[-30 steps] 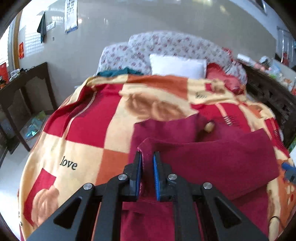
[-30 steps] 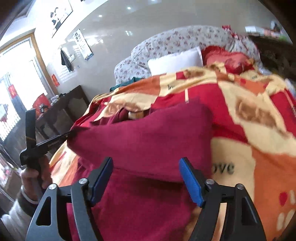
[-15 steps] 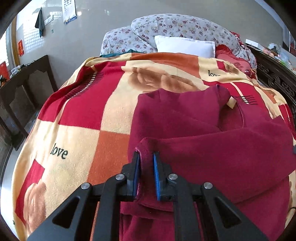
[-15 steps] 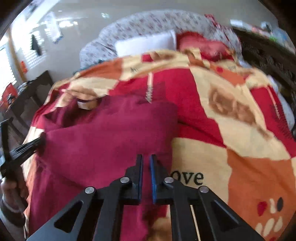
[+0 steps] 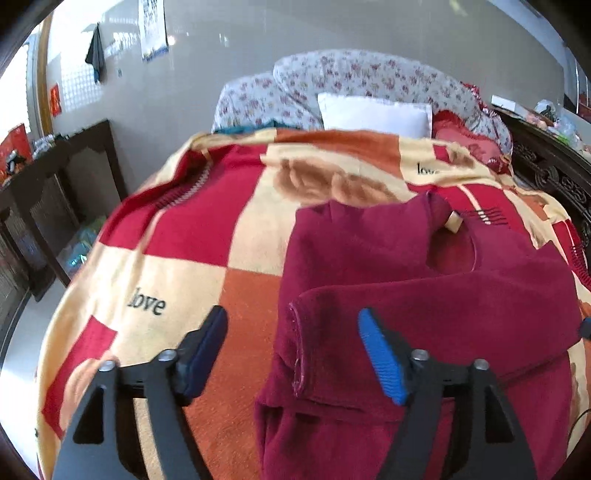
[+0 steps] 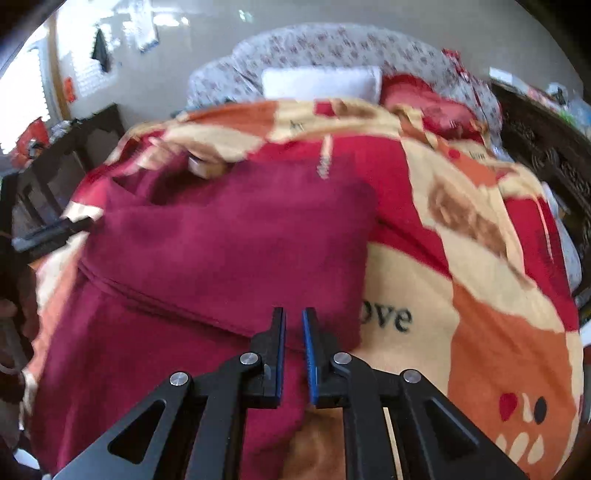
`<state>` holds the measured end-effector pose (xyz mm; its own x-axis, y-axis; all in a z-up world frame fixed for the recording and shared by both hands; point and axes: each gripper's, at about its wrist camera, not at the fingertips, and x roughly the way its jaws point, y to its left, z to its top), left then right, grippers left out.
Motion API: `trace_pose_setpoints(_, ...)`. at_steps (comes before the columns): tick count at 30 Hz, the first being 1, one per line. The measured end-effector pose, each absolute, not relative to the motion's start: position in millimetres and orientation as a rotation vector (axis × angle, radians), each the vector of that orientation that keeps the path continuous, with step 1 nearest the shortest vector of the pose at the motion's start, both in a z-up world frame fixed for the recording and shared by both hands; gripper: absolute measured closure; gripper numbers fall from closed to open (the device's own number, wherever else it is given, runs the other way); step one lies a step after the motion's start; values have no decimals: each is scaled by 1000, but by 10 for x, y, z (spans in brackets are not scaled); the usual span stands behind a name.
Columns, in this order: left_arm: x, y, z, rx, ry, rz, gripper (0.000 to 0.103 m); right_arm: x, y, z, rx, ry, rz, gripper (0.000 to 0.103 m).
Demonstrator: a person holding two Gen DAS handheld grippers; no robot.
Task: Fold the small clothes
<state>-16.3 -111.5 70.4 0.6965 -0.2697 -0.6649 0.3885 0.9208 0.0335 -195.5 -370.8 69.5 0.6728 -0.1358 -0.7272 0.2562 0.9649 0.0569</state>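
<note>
To your far left a dark wooden side table stands against the tiled wall, with a dark cloth and a calendar hanging above it. Next comes the bed, covered by a checked red, orange and cream blanket printed with the word "love". Your left gripper has its jaws spread wide and grips nothing; its left finger sits over bare blanket, its right finger over cloth. Between them lies the near left corner of the maroon garment, whose bottom half is folded up over the body, the hem edge running beside the gripper. The garment lies on the right part of the blanket, with a small cream tag at its neck. At the head of the bed a floral quilt is piled behind a white pillow and a red cushion. Your right gripper has its jaws drawn narrow, with the folded fabric's near edge pinched between the pads. Nothing lies on the garment. On the far right runs a carved dark wooden bed frame, with clutter on the ledge above.
</note>
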Motion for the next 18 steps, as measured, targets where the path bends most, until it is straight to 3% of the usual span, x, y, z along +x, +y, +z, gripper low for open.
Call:
trace_pose_setpoints(8, 2, -1275, 245, 258, 827, -313, 23, -1598, -3827, 273, 180, 908, -273, 93)
trace_pose_setpoints(13, -62, -1157, 275, 226, 858, -322, 23, -1843, -3752, 494, 170, 875, -266, 91)
trace_pose_setpoints(14, -118, -1112, 317, 222, 860, -326, 23, -1932, -3717, 530, 159, 876, -271, 86)
trace_pose_setpoints(17, -311, -1013, 377, 229, 846, -334, 23, -2229, -3669, 552, 198, 866, -261, 58)
trace_pose_setpoints(18, -411, -967, 399, 236, 842, -335, 23, -2317, -3674, 531, 220, 862, -255, 54)
